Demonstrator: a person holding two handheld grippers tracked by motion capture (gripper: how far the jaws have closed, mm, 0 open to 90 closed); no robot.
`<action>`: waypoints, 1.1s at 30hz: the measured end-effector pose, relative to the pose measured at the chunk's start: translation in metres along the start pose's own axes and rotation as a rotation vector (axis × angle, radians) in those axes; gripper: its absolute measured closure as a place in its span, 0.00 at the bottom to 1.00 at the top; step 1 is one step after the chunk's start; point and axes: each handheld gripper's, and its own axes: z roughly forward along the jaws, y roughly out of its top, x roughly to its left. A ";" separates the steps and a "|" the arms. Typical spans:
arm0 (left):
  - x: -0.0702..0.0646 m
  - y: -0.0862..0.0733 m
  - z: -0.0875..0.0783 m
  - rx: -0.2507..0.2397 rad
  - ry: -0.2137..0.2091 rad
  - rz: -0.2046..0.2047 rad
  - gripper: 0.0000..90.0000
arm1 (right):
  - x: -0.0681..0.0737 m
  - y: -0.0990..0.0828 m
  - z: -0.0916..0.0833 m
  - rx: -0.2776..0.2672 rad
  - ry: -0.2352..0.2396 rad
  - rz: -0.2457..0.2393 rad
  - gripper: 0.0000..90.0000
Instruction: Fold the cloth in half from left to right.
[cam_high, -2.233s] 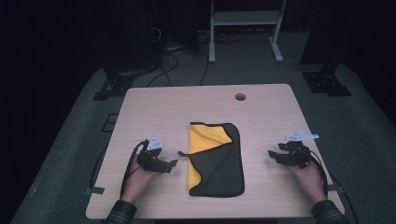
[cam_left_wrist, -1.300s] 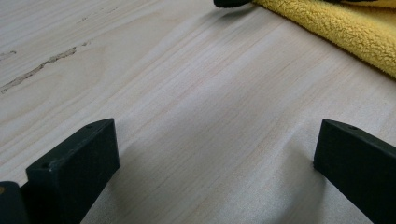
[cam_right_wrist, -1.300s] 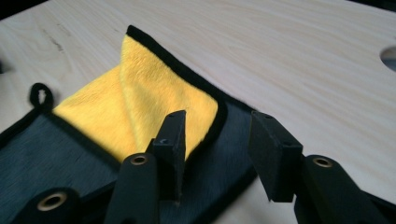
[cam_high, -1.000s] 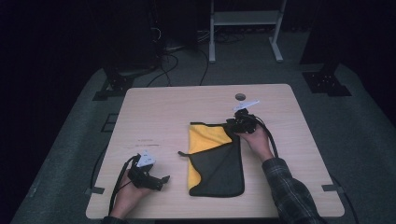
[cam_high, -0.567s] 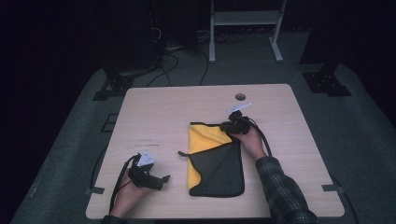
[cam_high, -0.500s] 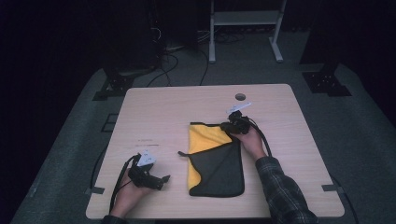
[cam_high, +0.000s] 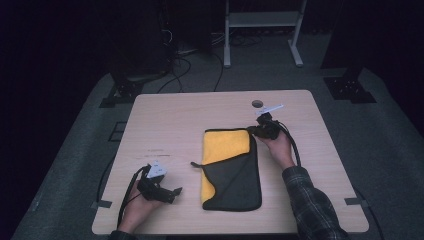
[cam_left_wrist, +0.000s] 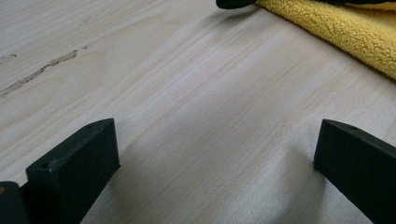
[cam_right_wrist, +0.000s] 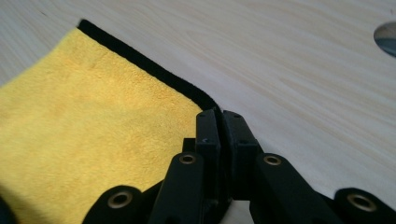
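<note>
A folded cloth (cam_high: 230, 172), yellow on one face and black on the other, lies in the middle of the table (cam_high: 175, 120). A black flap covers its right and near parts. My right gripper (cam_high: 252, 131) sits at the cloth's far right corner. In the right gripper view its jaws (cam_right_wrist: 222, 116) have just closed and meet on the black-edged corner of the yellow cloth (cam_right_wrist: 93, 116). My left gripper (cam_high: 176, 191) rests near the table's front left, open, with bare wood between its fingers (cam_left_wrist: 74, 158). The cloth's yellow edge (cam_left_wrist: 336, 32) lies beyond it.
A round cable hole (cam_high: 257, 104) is in the table near its far edge, right behind the right gripper, and shows as a hole (cam_right_wrist: 387, 35) in the right gripper view. Dark floor, cables and a white stand (cam_high: 262, 20) lie beyond the table.
The right hand has reached from the front right edge to the cloth's far right corner, and its jaws have closed there. The left hand has drawn back toward the front edge and then stayed still.
</note>
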 end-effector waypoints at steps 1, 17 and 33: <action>0.000 0.000 0.000 0.000 0.000 0.000 0.00 | -0.001 -0.001 0.002 0.010 -0.006 -0.003 0.94; 0.000 0.000 0.000 0.000 0.000 0.000 0.00 | 0.009 0.004 -0.022 -0.073 0.020 -0.019 0.74; 0.000 0.000 0.000 0.000 0.000 0.000 0.00 | 0.097 -0.001 -0.015 -0.066 0.268 -0.198 0.66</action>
